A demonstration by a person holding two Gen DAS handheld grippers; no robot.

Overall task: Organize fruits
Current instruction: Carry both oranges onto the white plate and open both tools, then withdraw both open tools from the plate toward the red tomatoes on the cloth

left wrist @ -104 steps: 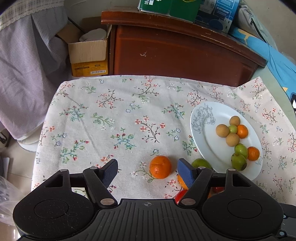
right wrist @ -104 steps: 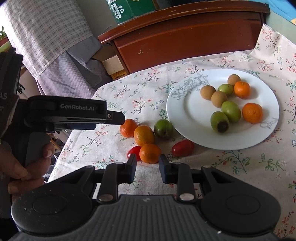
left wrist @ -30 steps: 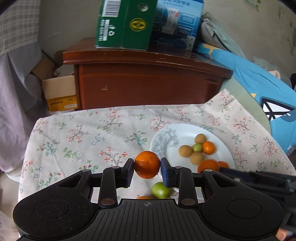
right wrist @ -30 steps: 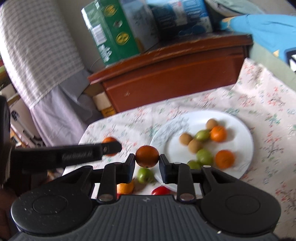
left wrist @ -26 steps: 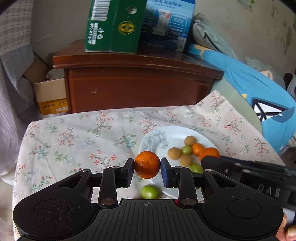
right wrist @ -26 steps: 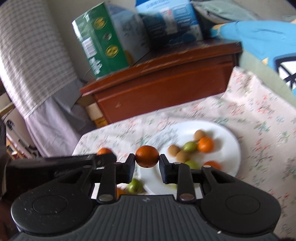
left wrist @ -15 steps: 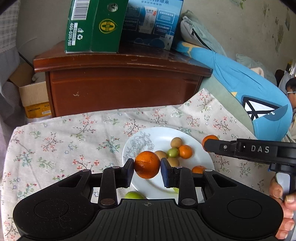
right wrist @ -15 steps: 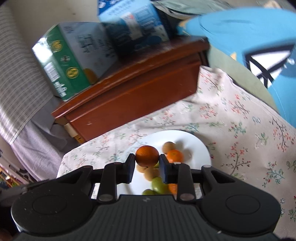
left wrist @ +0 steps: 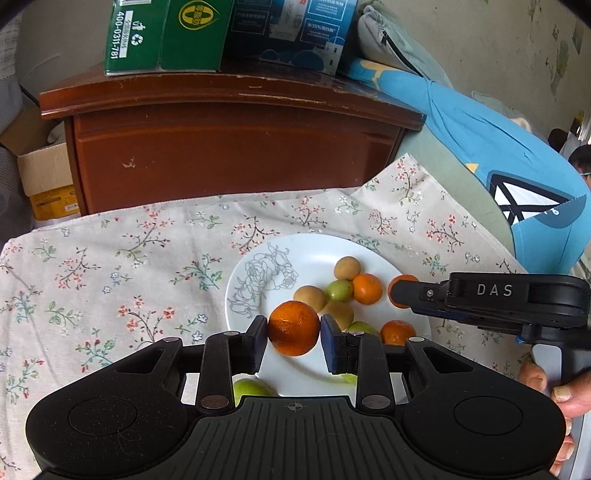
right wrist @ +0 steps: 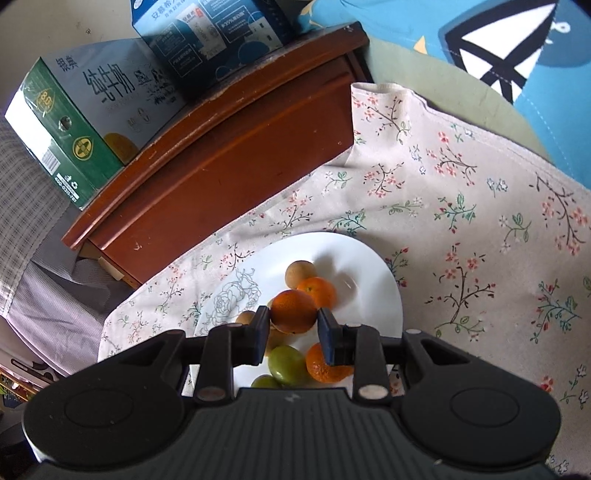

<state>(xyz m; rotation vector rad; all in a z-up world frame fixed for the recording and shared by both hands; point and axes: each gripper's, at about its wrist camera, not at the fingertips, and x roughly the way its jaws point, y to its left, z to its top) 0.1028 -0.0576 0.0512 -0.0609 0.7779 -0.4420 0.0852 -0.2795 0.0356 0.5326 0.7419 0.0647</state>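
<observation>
My left gripper (left wrist: 294,328) is shut on an orange tangerine (left wrist: 293,328) and holds it above the near part of a white plate (left wrist: 258,291). My right gripper (right wrist: 293,319) is shut on a second tangerine (right wrist: 293,311), hanging over the fruit on the plate (right wrist: 376,273). In the left wrist view the right gripper (left wrist: 397,293) reaches in from the right over the plate's far right side, its tangerine (left wrist: 400,282) partly hidden. On the plate lie several brown, green and orange fruits (left wrist: 341,290). A green fruit (left wrist: 251,387) lies on the cloth left of the plate.
A floral tablecloth (left wrist: 110,266) covers the table. Behind it stands a dark wooden cabinet (left wrist: 229,140) with a green carton (left wrist: 166,33) and a blue carton (left wrist: 291,29) on top. A cardboard box (left wrist: 44,181) sits at the left, blue fabric (left wrist: 517,166) at the right.
Both grippers have carried their tangerines rightward from the cloth to above the plate. The right gripper has rolled, so its view is now tilted.
</observation>
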